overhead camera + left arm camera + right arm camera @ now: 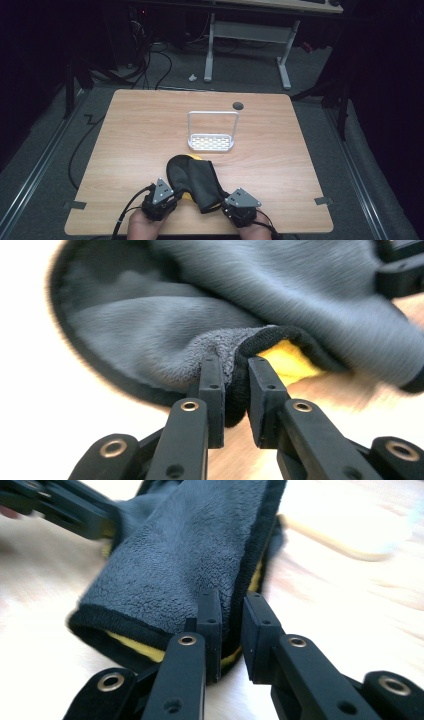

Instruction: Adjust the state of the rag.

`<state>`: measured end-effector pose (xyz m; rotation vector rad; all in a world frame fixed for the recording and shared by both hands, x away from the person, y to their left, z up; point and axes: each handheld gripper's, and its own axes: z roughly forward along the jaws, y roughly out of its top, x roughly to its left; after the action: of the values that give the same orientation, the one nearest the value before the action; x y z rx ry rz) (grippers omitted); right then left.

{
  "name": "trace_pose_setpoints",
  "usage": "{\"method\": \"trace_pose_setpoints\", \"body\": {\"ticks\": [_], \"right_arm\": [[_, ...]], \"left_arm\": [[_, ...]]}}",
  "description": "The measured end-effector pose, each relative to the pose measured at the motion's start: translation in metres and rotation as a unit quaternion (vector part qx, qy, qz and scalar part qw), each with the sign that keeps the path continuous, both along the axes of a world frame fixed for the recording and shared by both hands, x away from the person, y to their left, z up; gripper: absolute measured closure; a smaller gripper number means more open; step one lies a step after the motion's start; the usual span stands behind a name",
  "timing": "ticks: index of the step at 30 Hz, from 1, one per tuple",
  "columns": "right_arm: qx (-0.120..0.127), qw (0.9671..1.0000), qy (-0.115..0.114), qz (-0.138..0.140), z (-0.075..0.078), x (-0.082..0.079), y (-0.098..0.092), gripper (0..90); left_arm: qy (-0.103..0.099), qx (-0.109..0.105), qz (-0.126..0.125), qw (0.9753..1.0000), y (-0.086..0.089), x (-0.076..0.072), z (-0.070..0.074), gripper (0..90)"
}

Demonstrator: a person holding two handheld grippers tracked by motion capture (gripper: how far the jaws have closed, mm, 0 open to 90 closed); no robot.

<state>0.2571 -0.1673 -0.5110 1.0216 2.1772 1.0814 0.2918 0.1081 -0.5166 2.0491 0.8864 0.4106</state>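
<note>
A dark grey cloth [195,180] with a black hem and a yellow underside lies bunched near the table's front edge. My left gripper [172,197] is shut on its near left corner; in the left gripper view the jaws pinch the black hem [236,390] with yellow showing beside it. My right gripper [227,204] is shut on the cloth's near right edge, the hem [231,625] caught between its jaws. The left gripper [60,505] shows at the top left of the right gripper view. Both hands enter from the bottom.
A white wire rack [212,132] with an upright handle and perforated base stands at mid-table, just beyond the cloth. A round grommet hole [238,105] is near the far edge. Tape marks sit at the table's front corners [74,204].
</note>
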Motion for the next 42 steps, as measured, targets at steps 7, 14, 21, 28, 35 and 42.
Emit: {"method": "trace_pose_setpoints", "body": {"ticks": [7,14,21,28,35,42], "right_arm": [[0.024,0.9979,-0.003,-0.061,0.006,0.007,-0.043,80.1],[0.021,0.9921,0.004,-0.123,0.003,0.021,-0.083,82.1],[0.033,0.9900,0.019,-0.136,0.001,0.027,-0.094,80.6],[0.032,0.9967,0.041,-0.062,-0.003,0.019,-0.047,59.3],[0.000,0.9982,0.057,-0.022,-0.010,0.022,-0.016,44.7],[-0.017,0.9964,0.080,-0.024,-0.018,0.029,-0.013,45.3]], "left_arm": [[-0.006,-0.003,0.047,0.9989,0.035,0.011,0.007,79.2],[0.009,-0.010,0.091,0.9957,0.066,0.027,0.005,79.1],[0.013,-0.021,0.093,0.9954,0.072,0.029,0.006,77.0],[-0.003,-0.008,0.081,0.9967,0.061,0.019,0.014,61.5],[-0.010,-0.025,0.113,0.9932,0.078,0.007,0.022,54.8],[-0.052,-0.043,0.121,0.9904,0.074,-0.008,0.032,55.6]]}}
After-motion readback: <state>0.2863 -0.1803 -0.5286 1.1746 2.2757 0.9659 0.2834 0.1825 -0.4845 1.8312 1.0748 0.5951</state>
